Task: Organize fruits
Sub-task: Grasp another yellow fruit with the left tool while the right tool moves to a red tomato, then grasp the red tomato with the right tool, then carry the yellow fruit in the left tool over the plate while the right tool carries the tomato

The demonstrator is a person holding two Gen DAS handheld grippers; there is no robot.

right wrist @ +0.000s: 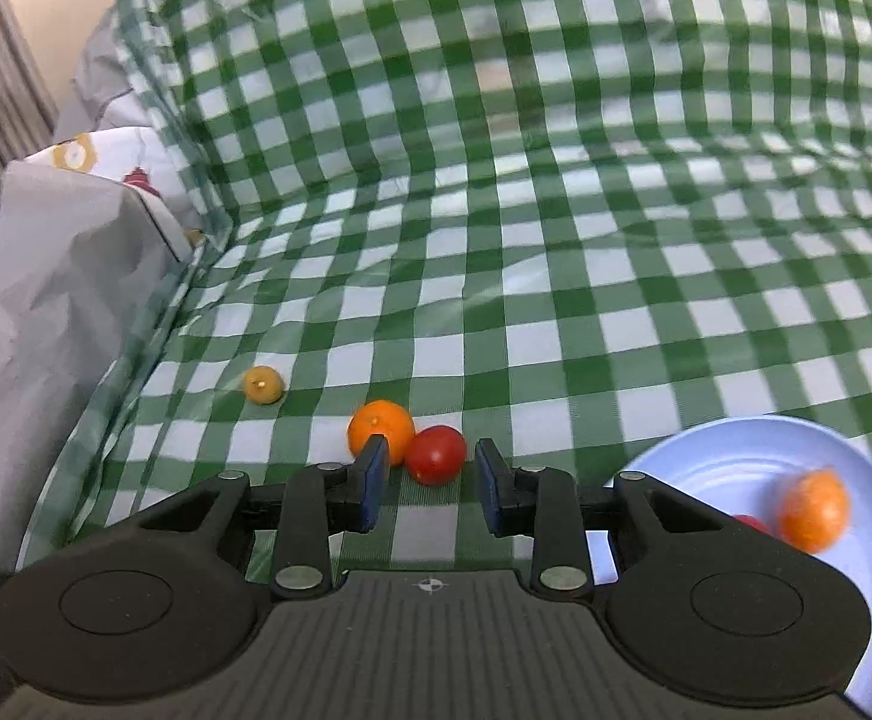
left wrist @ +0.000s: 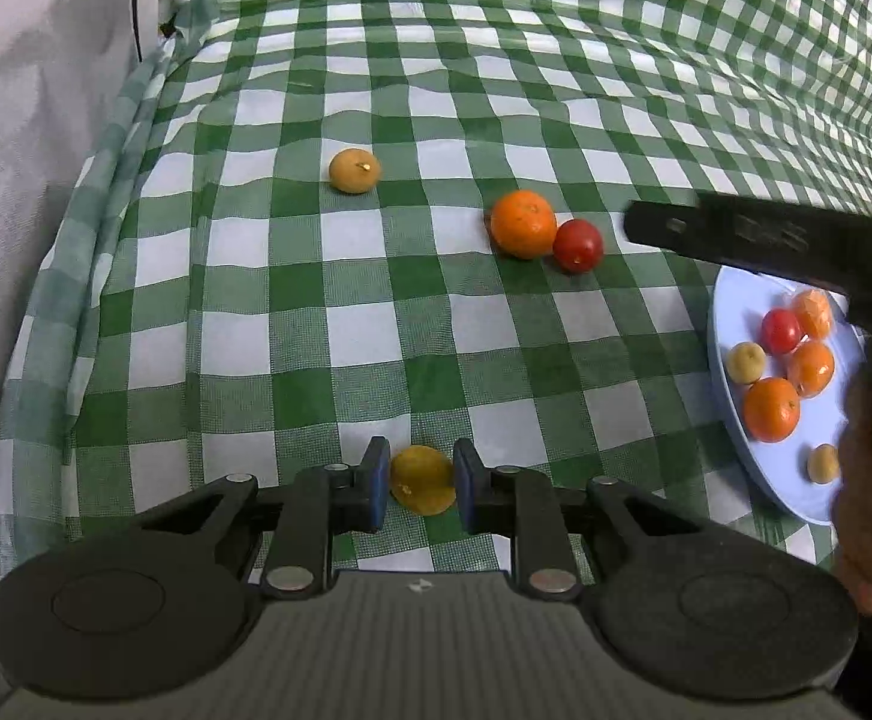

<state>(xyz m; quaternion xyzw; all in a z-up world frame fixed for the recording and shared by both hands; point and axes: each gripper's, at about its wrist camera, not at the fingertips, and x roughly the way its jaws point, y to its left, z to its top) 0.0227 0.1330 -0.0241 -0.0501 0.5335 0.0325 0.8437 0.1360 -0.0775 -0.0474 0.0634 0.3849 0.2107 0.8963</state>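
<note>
My left gripper is shut on a small yellow fruit just above the checked cloth. Farther off lie another yellow fruit, an orange and a red tomato touching it. A pale blue plate at the right holds several fruits. My right gripper is open and empty, its jaws just short of the tomato and the orange. The right gripper's body shows as a dark bar above the plate in the left wrist view. The plate shows at the right in the right wrist view.
A green and white checked cloth covers the surface and rises at the back. Grey fabric bounds the left side. The far yellow fruit lies near that edge. An orange on the plate looks blurred.
</note>
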